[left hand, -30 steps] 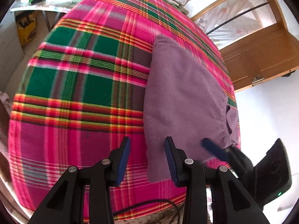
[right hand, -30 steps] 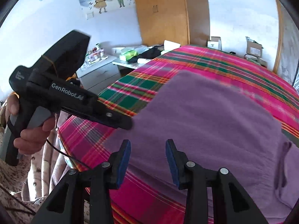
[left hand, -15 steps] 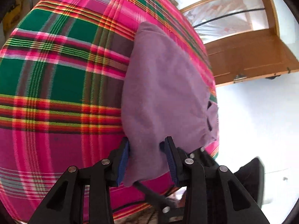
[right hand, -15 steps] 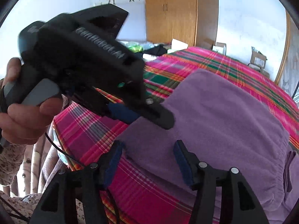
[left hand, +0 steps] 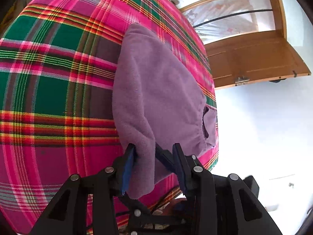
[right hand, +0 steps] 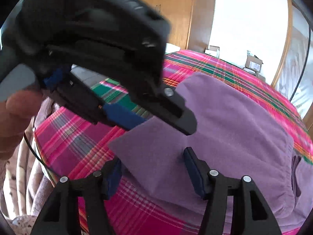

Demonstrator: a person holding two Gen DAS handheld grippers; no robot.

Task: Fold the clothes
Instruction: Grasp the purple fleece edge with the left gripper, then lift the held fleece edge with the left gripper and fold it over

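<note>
The left gripper (left hand: 153,166) is seen with its jaws part open, and the near corner of the purple garment (left hand: 156,90) is drawn up between them. The cloth lies against the blue pad of the left-hand finger (left hand: 128,168), while a gap is left to the other finger; whether the corner is truly pinched cannot be told from this view. In the right wrist view the same gripper (right hand: 162,121) is shown from the side, with the raised corner of the garment (right hand: 225,129) caught between its two fingers, and the hand (right hand: 15,117) holding it is seen blurred at the left edge.

The right gripper (right hand: 154,168) is held just below that corner. Its jaws are spread wide and are closing at this moment. The lifted fold of cloth hangs between them, but it is not pressed by either pad.

The rest of the garment is spread flat along the right part of a bed covered by a plaid blanket (left hand: 54,90) in pink, green and red. A gathered waistband and a small opening are seen at the garment's near right end. Beyond the bed, a wooden door (left hand: 252,56) is shown standing open, and cardboard boxes (right hand: 253,63) are placed against the far wall. A wooden wardrobe (right hand: 176,13) is seen behind the bed.
</note>
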